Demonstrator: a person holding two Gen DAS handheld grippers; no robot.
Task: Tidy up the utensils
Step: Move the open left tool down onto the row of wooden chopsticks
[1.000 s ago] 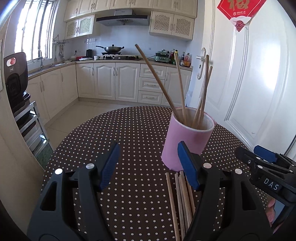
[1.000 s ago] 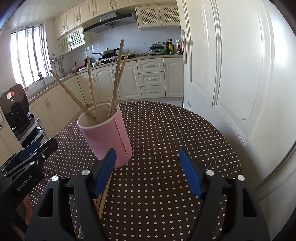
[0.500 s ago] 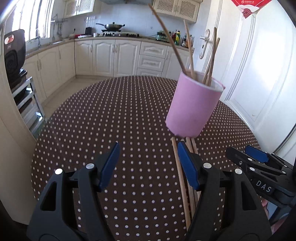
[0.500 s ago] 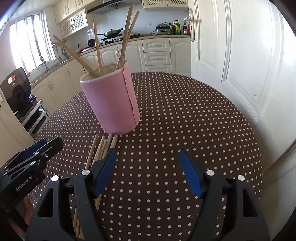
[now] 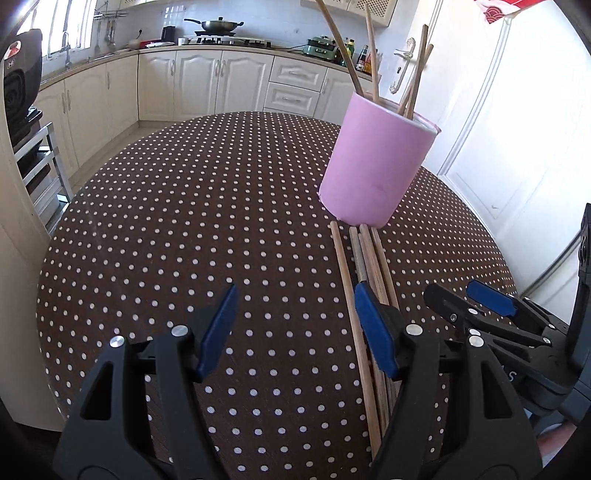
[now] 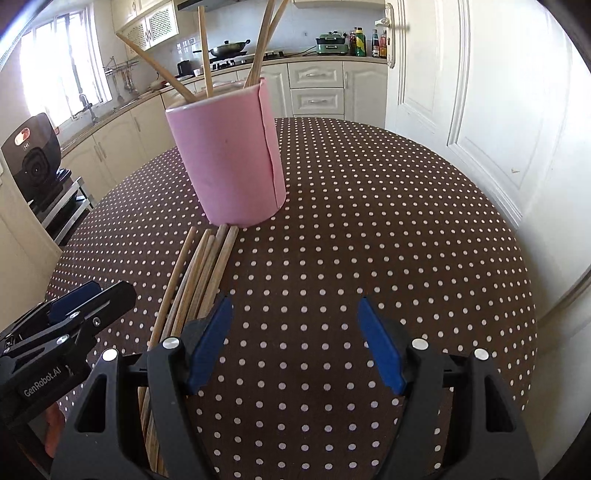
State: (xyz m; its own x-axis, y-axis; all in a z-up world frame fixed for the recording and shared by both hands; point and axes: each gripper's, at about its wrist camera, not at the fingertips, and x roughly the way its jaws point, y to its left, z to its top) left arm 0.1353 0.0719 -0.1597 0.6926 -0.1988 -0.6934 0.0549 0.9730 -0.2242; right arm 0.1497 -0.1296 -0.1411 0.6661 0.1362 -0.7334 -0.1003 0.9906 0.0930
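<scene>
Both grippers hang over the round table (image 5: 155,206), its brown cloth dotted white. The left gripper (image 5: 293,332) has its blue-padded jaws spread wide with nothing between them; under its right finger (image 5: 373,332) runs the bundle of loose chopsticks (image 5: 364,258). The right gripper (image 6: 295,339) is just as wide apart and just as empty, and the same bundle passes beneath its left finger (image 6: 208,339).

The pink holder (image 5: 376,162) stands toward the table's far edge, and the loose chopsticks lie flat on the cloth with their far tips right at its base, fanning back toward the near edge. Four more chopsticks in the holder (image 5: 369,55) lean out at different angles.

From the left wrist camera the holder shows a smooth pink wall, and the loose sticks sit right of centre; the right gripper (image 5: 480,299) pokes in at the lower right of that view. From the right wrist camera the holder (image 6: 225,155) shows a vertical seam down its right side, hidden from the other view, and the loose sticks (image 6: 201,266) lie left of centre. There the left gripper (image 6: 85,299) enters at lower left.

Behind, the left view takes in cream kitchen cabinets (image 5: 199,85) and a wok (image 5: 216,25) on the hob; the right view adds a white panelled door (image 6: 461,92).
</scene>
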